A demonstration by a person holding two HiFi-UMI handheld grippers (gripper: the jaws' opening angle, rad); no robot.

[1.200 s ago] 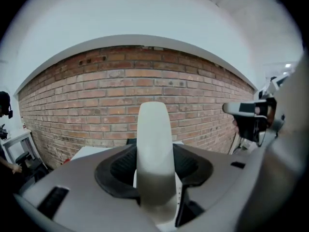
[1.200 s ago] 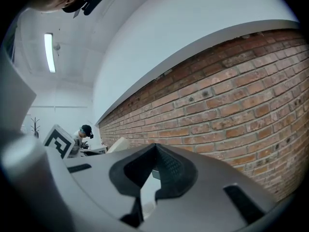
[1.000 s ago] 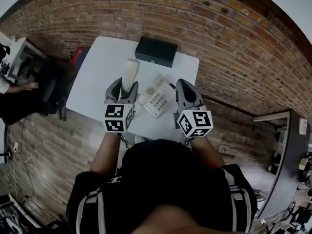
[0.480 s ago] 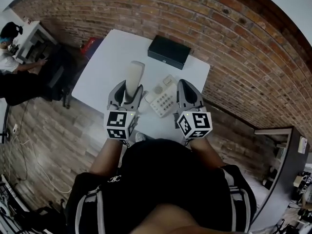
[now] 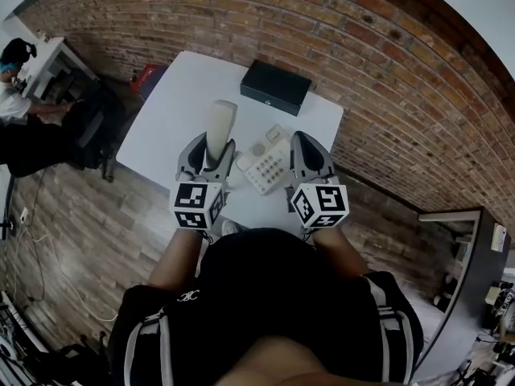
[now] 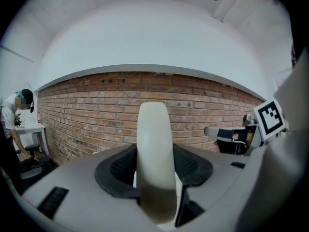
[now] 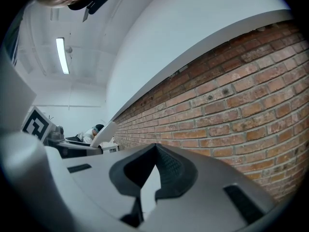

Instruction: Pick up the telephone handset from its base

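Note:
The cream telephone handset (image 5: 221,119) stands upright above the white table (image 5: 173,111), lifted off its base. My left gripper (image 5: 211,153) is shut on its lower part. In the left gripper view the handset (image 6: 153,139) fills the space between the dark pads (image 6: 190,166). The cream telephone base (image 5: 264,166) with its keypad lies on the table between the two grippers. My right gripper (image 5: 310,149) hovers just right of the base. In the right gripper view its jaws meet at the tips of my right gripper (image 7: 155,151) with nothing between them.
A black box (image 5: 276,87) sits at the table's far edge by the brick wall (image 5: 362,47). A person (image 5: 16,95) works at a desk far left, beside dark gear (image 5: 88,131). Wood floor surrounds the table.
The head view has shifted a little. The handset stays upright in the left gripper, and both grippers keep nearly the same places over the base.

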